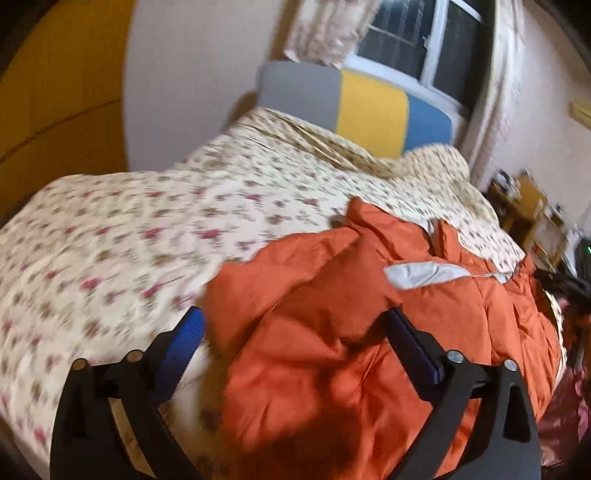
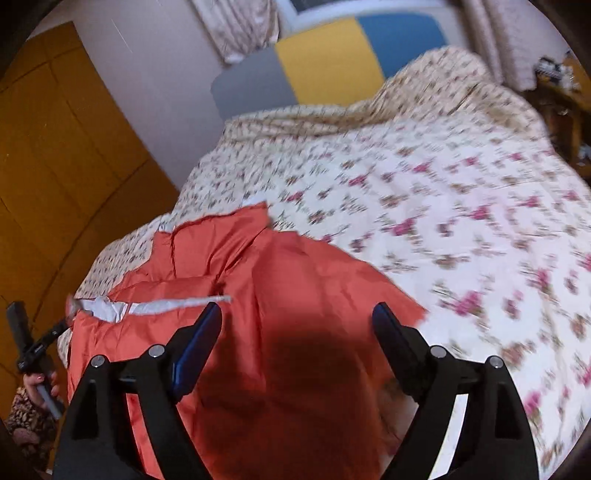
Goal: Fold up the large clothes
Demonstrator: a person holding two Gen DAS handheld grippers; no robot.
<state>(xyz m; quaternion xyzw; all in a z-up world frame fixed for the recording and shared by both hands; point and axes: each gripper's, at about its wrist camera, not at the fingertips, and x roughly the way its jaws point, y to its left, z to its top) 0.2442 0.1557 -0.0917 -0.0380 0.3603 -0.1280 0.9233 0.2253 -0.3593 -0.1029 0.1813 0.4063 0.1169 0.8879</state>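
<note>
The jacket point(image 1: 351, 314) lies on the bed point(image 1: 129, 240), lower right in the left wrist view and lower left in the right wrist view. The left gripper point(image 1: 295, 332) stands at the bottom of its frame, over the jacket's left edge. The right gripper point(image 2: 297, 325) stands at bottom centre, over the jacket. The headboard point(image 1: 369, 107) is behind the bed, top centre, below the window point(image 1: 424, 33). A hand point(image 2: 44, 387) is at lower left in the right wrist view.

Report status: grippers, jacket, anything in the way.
Left gripper open, right gripper open, both empty. Orange jacket rumpled on the bed, released. Nothing in the way.
</note>
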